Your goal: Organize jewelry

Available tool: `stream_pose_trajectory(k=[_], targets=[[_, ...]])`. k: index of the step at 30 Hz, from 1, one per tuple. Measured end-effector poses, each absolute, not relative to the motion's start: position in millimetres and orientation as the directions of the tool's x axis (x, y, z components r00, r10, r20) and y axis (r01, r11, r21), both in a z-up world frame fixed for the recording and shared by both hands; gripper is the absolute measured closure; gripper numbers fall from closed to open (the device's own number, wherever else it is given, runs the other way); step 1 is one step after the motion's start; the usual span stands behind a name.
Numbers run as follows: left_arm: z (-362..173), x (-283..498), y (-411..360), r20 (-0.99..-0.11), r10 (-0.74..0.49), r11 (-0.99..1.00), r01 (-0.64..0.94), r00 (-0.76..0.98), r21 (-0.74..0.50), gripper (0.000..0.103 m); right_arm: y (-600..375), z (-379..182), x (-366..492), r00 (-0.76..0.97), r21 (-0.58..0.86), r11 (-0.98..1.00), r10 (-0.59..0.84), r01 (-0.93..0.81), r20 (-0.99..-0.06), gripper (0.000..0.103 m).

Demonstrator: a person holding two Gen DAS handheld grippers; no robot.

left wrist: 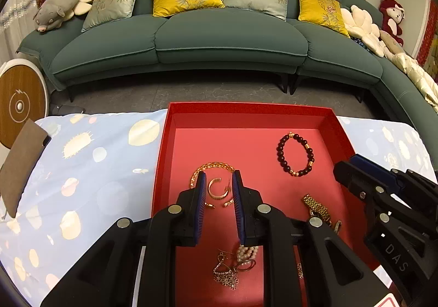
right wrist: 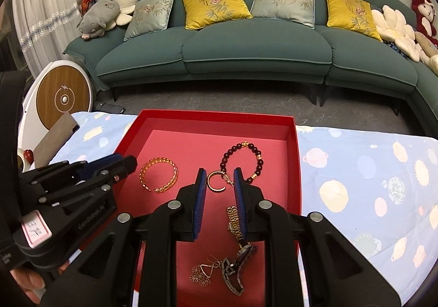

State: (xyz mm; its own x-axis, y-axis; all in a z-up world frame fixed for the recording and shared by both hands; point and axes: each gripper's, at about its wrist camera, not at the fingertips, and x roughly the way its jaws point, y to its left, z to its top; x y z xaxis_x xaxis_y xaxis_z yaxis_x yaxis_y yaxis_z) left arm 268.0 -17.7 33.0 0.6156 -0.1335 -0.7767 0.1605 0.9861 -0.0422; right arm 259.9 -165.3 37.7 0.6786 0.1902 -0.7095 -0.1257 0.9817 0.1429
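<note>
A red tray (left wrist: pixel 162 153) on the blue patterned cloth holds the jewelry. My left gripper (left wrist: pixel 219 174) hovers open over a small gold hoop earring (left wrist: pixel 215 195), which lies inside a gold open bangle (left wrist: pixel 215 166); nothing is between the pads. My right gripper (right wrist: pixel 219 170) is also open and empty above the same hoop (right wrist: pixel 215 189). A dark bead bracelet (left wrist: pixel 282 155) lies further back and a gold watch (right wrist: pixel 233 215) below the right finger. Pearl bracelet (left wrist: pixel 247 250), flower earrings (left wrist: pixel 225 275) and a dark watch (right wrist: pixel 238 260) lie at the near end. The right gripper (left wrist: pixel 353 167) enters the left wrist view.
A brown pouch (left wrist: pixel 24 167) lies at the cloth's left end. Beyond the table are a green sofa (left wrist: pixel 230 36) with cushions and a round wood-faced device (left wrist: pixel 19 104). A hand (right wrist: pixel 27 279) shows at the lower left of the right wrist view.
</note>
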Motion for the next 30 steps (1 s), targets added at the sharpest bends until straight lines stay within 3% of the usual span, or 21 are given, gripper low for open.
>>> stream_pose_trajectory(k=[9, 25, 30], targets=[[43.0, 263.6, -13.9, -0.770, -0.124, 0.988, 0.146, 0.625, -0.041, 0.085, -165.6, 49.7, 253.1, 0.697, 0.151, 0.983, 0.182, -0.105, -0.694, 0.075], [70.1, 211.1, -16.2, -0.748, -0.097, 0.986, 0.166, 0.656, 0.018, 0.085, -165.3, 67.4, 202.4, 0.690, 0.140, 0.985, 0.171, -0.101, -0.703, 0.072], [80.5, 190.1, -16.1, -0.747, -0.119, 0.987, 0.162, 0.654, -0.016, 0.084, -172.5, 73.6, 175.6, 0.690, 0.166, 0.983, 0.174, -0.079, -0.702, 0.071]])
